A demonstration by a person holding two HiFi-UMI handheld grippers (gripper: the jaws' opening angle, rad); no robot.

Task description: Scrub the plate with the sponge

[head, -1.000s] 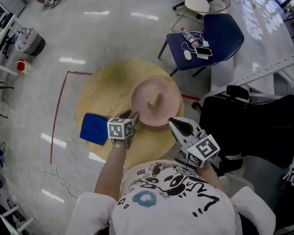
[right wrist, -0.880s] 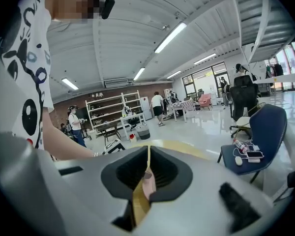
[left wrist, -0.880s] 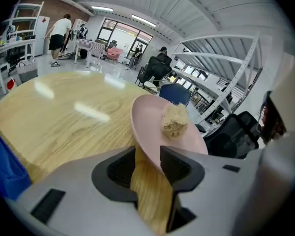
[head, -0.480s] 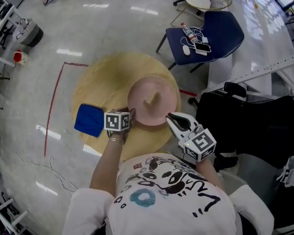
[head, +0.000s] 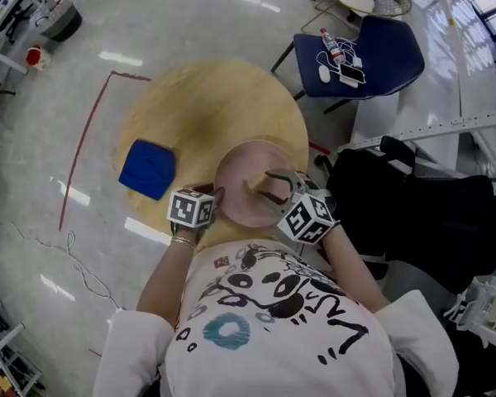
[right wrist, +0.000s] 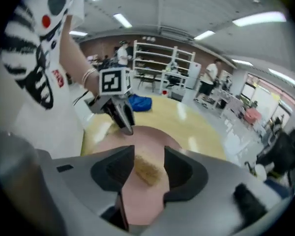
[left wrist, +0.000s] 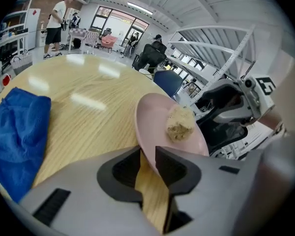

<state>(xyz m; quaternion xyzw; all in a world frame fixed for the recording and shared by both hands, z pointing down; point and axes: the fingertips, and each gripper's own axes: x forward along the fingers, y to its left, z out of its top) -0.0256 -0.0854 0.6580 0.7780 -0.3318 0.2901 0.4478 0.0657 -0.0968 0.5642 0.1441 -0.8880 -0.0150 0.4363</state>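
A pink plate [head: 240, 172] lies at the near edge of the round wooden table [head: 198, 106]. A tan sponge [left wrist: 180, 123] rests in it. My left gripper [head: 213, 201] has just been closing, and the plate's left rim [left wrist: 146, 132] sits between its fingertips, so it is shut on that rim. My right gripper [head: 274, 187] hangs over the plate from the near right. Its jaws have just been opening and stand wide. In the right gripper view the sponge [right wrist: 146, 168] lies between them with a gap on each side. The left gripper's fingers [right wrist: 124, 119] show at the plate's far rim.
A blue cloth [head: 147, 169] lies on the table's left side. A navy chair [head: 372, 52] with a bottle and a phone on it stands beyond the table. A black chair [head: 413, 213] stands at my right. Red tape [head: 81, 151] marks the floor.
The right gripper swung from beside my chest down over the plate and opened around the sponge. The plate slid toward the table's near edge together with the left gripper.
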